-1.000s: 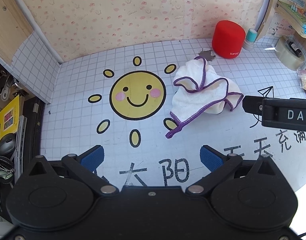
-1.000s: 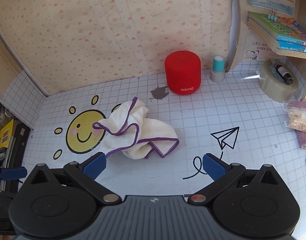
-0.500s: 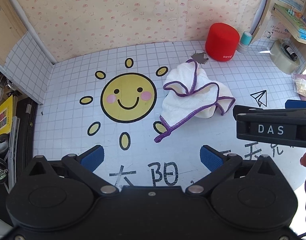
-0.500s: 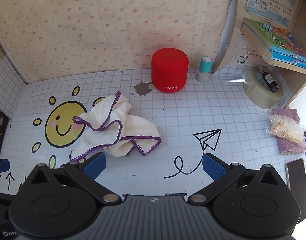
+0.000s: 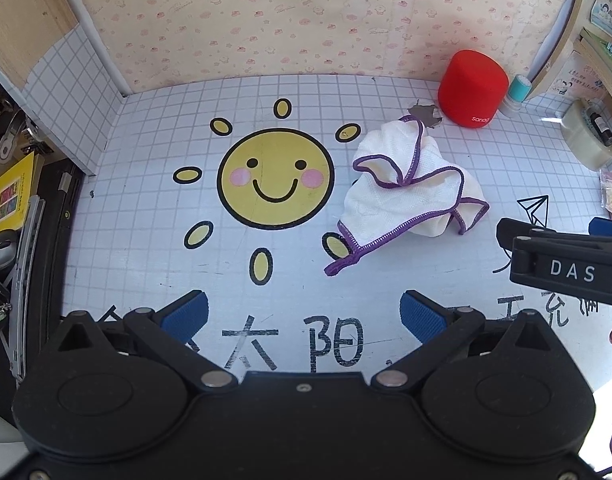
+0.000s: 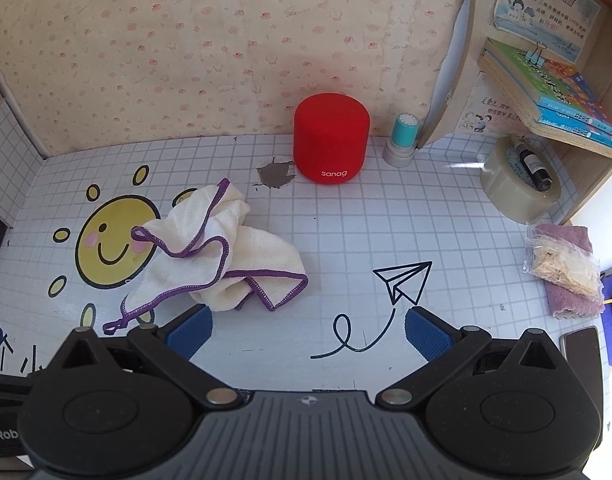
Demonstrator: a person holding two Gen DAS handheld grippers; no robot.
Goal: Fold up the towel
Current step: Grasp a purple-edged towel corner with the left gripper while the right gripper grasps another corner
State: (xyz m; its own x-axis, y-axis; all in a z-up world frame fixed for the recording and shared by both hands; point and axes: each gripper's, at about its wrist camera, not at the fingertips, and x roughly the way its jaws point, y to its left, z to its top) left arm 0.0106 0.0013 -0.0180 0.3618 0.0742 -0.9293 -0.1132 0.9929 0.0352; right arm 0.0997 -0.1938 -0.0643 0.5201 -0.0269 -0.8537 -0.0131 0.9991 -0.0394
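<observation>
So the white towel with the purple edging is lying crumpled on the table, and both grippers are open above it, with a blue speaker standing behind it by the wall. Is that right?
Not quite: the speaker is red, not blue, as the right wrist view shows. The rest holds: the towel lies crumpled on the table, and the left gripper and right gripper are both open.

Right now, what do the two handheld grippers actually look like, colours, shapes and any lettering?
The left gripper is matte black with two round housings, silver pivot pins and ribbed blue pads. The right gripper looks alike but has a grey ribbed centre panel; seen from the left wrist, its side reads "DAS" in white.
</observation>
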